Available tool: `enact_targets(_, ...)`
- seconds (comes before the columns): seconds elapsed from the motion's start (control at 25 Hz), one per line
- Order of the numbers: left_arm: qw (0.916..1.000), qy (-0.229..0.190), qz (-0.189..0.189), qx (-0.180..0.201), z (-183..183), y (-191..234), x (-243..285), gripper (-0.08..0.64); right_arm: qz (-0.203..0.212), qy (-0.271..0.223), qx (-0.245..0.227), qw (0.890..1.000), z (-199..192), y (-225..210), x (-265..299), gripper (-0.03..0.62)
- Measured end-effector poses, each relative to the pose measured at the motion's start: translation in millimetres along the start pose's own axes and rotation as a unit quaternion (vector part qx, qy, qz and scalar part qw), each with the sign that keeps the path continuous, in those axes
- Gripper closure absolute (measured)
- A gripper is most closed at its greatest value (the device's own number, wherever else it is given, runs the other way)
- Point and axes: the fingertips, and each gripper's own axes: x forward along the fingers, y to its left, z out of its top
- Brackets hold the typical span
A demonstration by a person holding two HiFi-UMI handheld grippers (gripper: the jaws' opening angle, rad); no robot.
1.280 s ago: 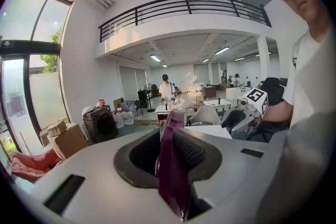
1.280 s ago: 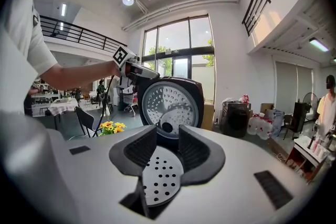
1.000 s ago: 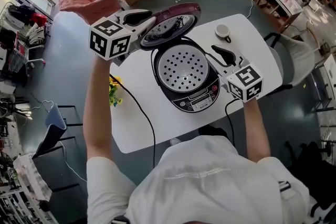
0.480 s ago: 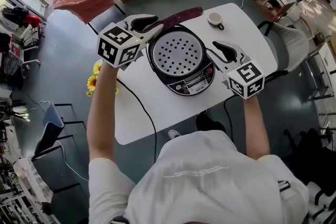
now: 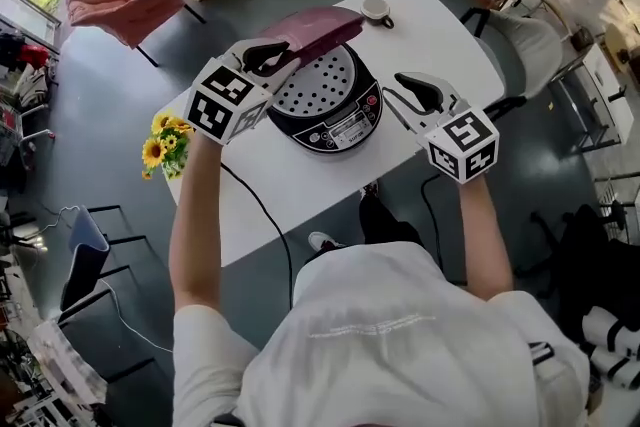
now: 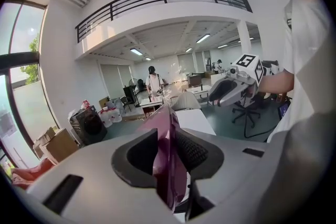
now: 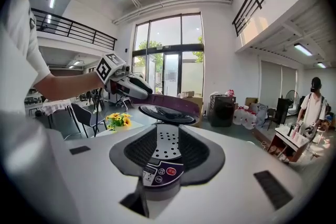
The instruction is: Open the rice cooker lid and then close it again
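Head view puts the rice cooker (image 5: pixel 330 120) near the middle of the white table (image 5: pixel 440 25), its control panel facing 5 o'clock toward the person. A cup (image 5: pixel 377 10) stands at the cooker's 1 o'clock and sunflowers (image 5: pixel 165 145) lie off its 9 o'clock side. The maroon lid (image 5: pixel 315 32) stands partway up on its hinge at the pot's 11 o'clock. It is tilted over the perforated inner plate (image 5: pixel 315 85), and its visible long axis runs roughly from 9 to 2 o'clock.

The left gripper (image 5: pixel 285 60) reaches in from 9 o'clock. The left gripper view shows the lid's rim edge-on between its jaws, which have just been opening. They stand spread around the rim, with a gap on one side, rather than pinching it. The right gripper (image 5: pixel 395 90) waits at the cooker's 3 o'clock, apart from it. Its jaws are spread and empty, with the control panel only in the line of sight beyond them.

By its look the lid is stiff, glossy plastic, so probably slippery under the pads and likely sprung at the hinge. The free front rim, opposite the hinge, seems the best place to hold or push, since it gives the most leverage. Closing probably needs a firm downward press there until the latch catches. The body looks heavy enough to stay put.
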Motion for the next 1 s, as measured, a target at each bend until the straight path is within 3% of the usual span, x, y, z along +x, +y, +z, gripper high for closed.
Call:
enact_targets(0.32, 0.9996, 0.023, -0.001, 0.013, -22.6, -34.9, 13.1, 0.443, -0.007, 0.014, 0.01, 1.0, -17.1, 13.8, -14.5, 0.451)
enact_targets(1.0, 0.9985, 0.048, -0.011, 0.023, -68.6, -82.3, 39.6, 0.446, 0.02, 0.047, 0.027, 0.998, -58.5, 22.1, -2.2, 0.454)
